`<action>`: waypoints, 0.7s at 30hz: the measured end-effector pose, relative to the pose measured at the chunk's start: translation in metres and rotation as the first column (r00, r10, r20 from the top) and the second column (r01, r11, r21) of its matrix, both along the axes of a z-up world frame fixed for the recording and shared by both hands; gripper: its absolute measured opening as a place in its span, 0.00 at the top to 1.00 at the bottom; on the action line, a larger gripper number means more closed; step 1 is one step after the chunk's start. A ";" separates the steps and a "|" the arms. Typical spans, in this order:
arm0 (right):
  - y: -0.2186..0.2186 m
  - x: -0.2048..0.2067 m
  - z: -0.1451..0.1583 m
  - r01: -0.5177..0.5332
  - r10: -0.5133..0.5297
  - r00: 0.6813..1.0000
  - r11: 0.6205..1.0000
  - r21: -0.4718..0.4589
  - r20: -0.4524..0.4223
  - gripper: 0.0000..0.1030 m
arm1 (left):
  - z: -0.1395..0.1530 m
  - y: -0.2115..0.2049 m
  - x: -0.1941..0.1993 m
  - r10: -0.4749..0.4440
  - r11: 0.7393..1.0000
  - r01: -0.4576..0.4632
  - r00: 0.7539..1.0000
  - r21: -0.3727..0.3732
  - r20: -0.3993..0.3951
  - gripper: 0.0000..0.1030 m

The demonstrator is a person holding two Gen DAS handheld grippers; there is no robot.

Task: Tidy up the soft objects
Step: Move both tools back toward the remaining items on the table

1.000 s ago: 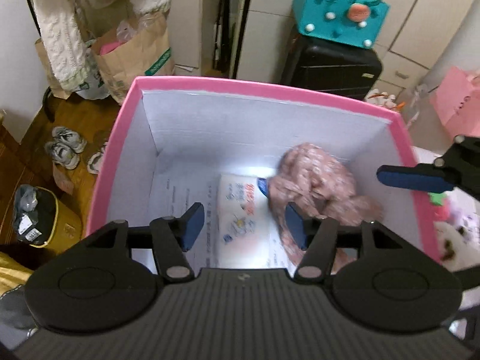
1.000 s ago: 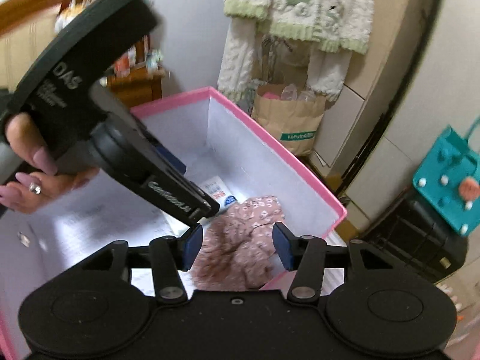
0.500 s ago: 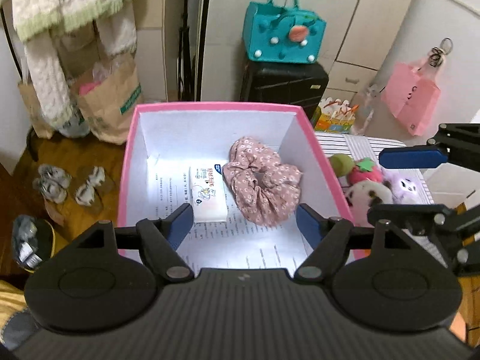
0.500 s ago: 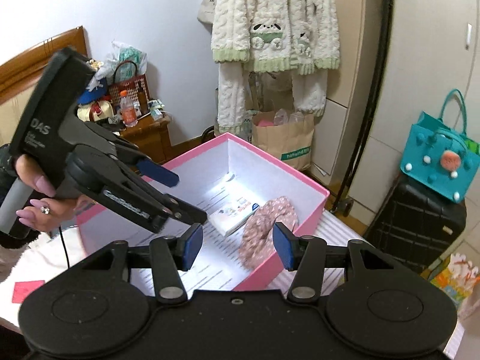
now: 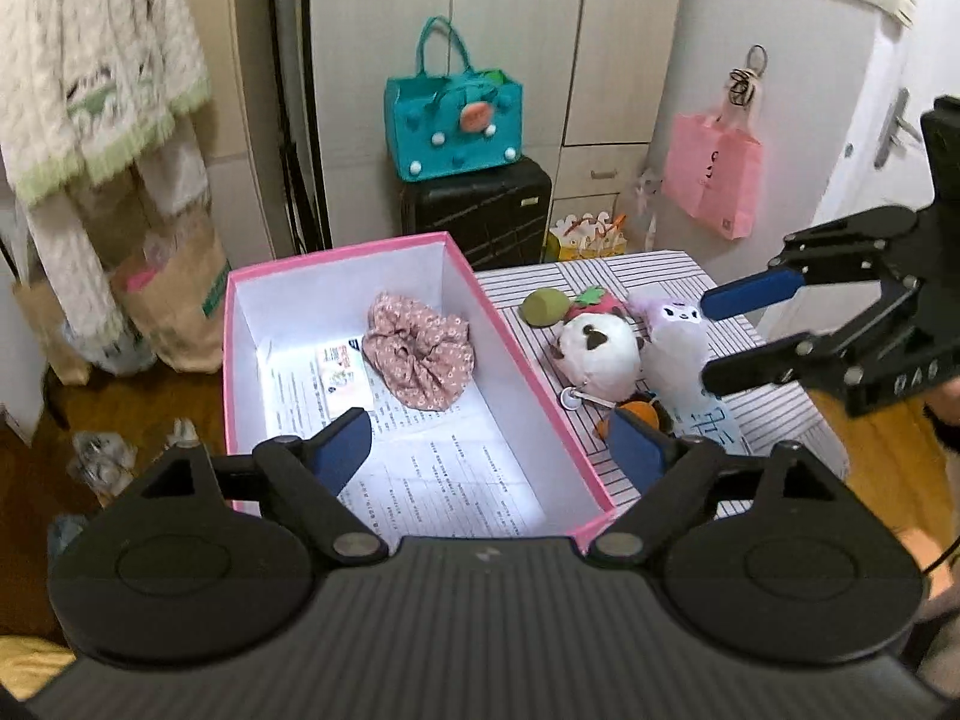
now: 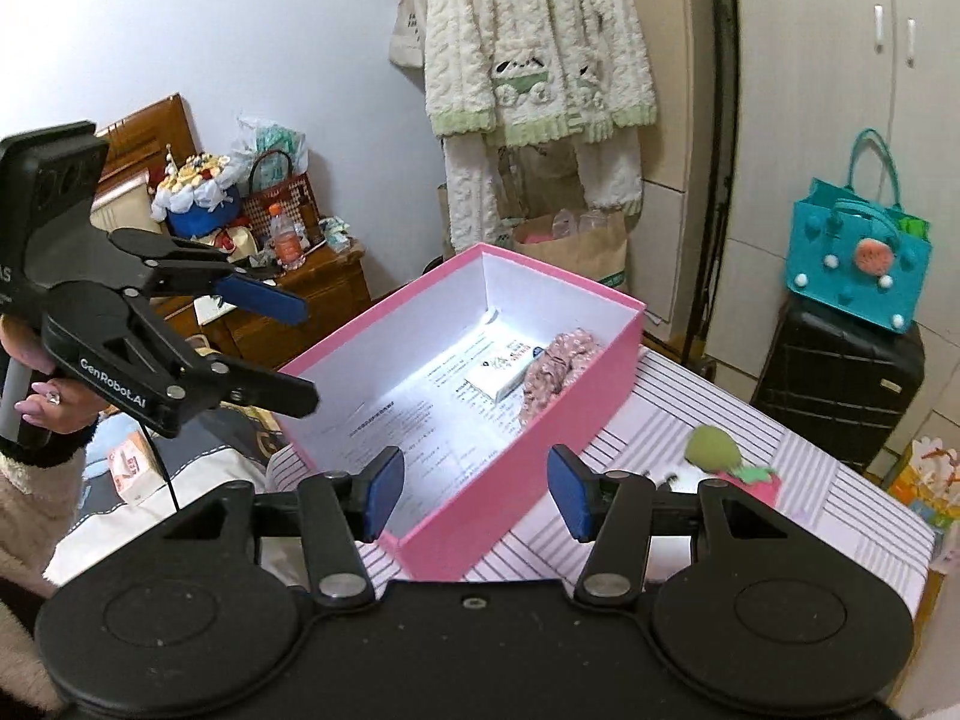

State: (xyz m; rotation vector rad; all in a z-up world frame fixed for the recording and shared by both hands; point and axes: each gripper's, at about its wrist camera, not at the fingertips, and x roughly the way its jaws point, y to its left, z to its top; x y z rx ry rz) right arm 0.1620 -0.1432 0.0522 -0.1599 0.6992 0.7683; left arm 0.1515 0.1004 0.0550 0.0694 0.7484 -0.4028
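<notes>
With our left gripper [image 5: 492,444] opening on nothing and the right gripper [image 6: 474,486] agape and empty, we judge the plushies [image 5: 600,351] light and squashy, best pinched across the belly.

pink box [image 6: 516,480] hiding most plush toys, sweater [image 5: 90,90] blurred

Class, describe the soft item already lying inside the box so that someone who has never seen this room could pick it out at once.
Find the open pink cardboard box with white inner walls on the striped table. At its far end lies a ruffled fabric scrunchie in dusty pink with a small floral print, next to a small flat white printed packet. It alone in the box is soft and crumpled into a ring; the plush toys lie outside on the cloth.
</notes>
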 end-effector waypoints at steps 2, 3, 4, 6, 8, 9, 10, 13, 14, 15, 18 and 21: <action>-0.012 -0.010 0.001 0.004 -0.004 1.000 1.000 0.012 0.006 0.43 | 0.004 -0.005 -0.013 -0.007 1.000 0.006 1.000 0.026 0.028 0.16; -0.020 -0.016 0.001 0.010 -0.010 1.000 1.000 0.016 0.008 0.43 | 0.006 -0.007 -0.017 -0.006 0.999 0.005 0.999 0.032 0.033 0.16; -0.026 -0.021 0.001 0.017 -0.017 1.000 1.000 0.020 0.010 0.43 | 0.007 -0.010 -0.020 -0.009 0.999 0.008 0.999 0.033 0.034 0.16; -0.037 -0.030 0.001 0.030 -0.030 0.999 0.999 0.023 0.019 0.42 | 0.006 -0.014 -0.028 -0.024 0.999 0.023 0.999 0.028 0.028 0.16; -0.047 -0.040 -0.001 0.044 -0.045 0.999 0.999 0.024 0.028 0.42 | 0.004 -0.018 -0.035 -0.036 0.999 0.035 0.999 0.028 0.022 0.16; -0.052 -0.045 -0.002 0.048 -0.049 0.998 0.999 0.024 0.031 0.41 | 0.003 -0.021 -0.038 -0.040 0.999 0.040 0.999 0.030 0.021 0.16; -0.057 -0.050 -0.004 0.054 -0.055 0.998 0.998 0.026 0.034 0.41 | 0.001 -0.024 -0.041 -0.046 0.998 0.045 0.999 0.034 0.020 0.16; -0.068 -0.062 -0.008 0.065 -0.066 0.997 0.997 0.029 0.041 0.39 | -0.004 -0.033 -0.053 -0.060 0.998 0.059 0.998 0.036 0.013 0.16; -0.072 -0.067 -0.011 0.067 -0.069 0.997 0.997 0.028 0.045 0.38 | -0.007 -0.037 -0.057 -0.073 0.997 0.073 0.997 0.033 0.009 0.16; -0.076 -0.071 -0.013 0.071 -0.072 0.996 0.997 0.029 0.049 0.37 | -0.009 -0.040 -0.060 -0.084 0.996 0.084 0.996 0.028 0.001 0.16; -0.089 -0.078 -0.023 0.085 -0.086 0.995 0.996 0.036 0.043 0.36 | -0.016 -0.048 -0.068 -0.131 0.991 0.130 0.991 -0.015 -0.040 0.16; -0.098 -0.081 -0.035 0.099 -0.100 0.995 0.994 0.046 0.025 0.34 | -0.025 -0.059 -0.074 -0.139 0.990 0.138 0.989 -0.022 -0.051 0.16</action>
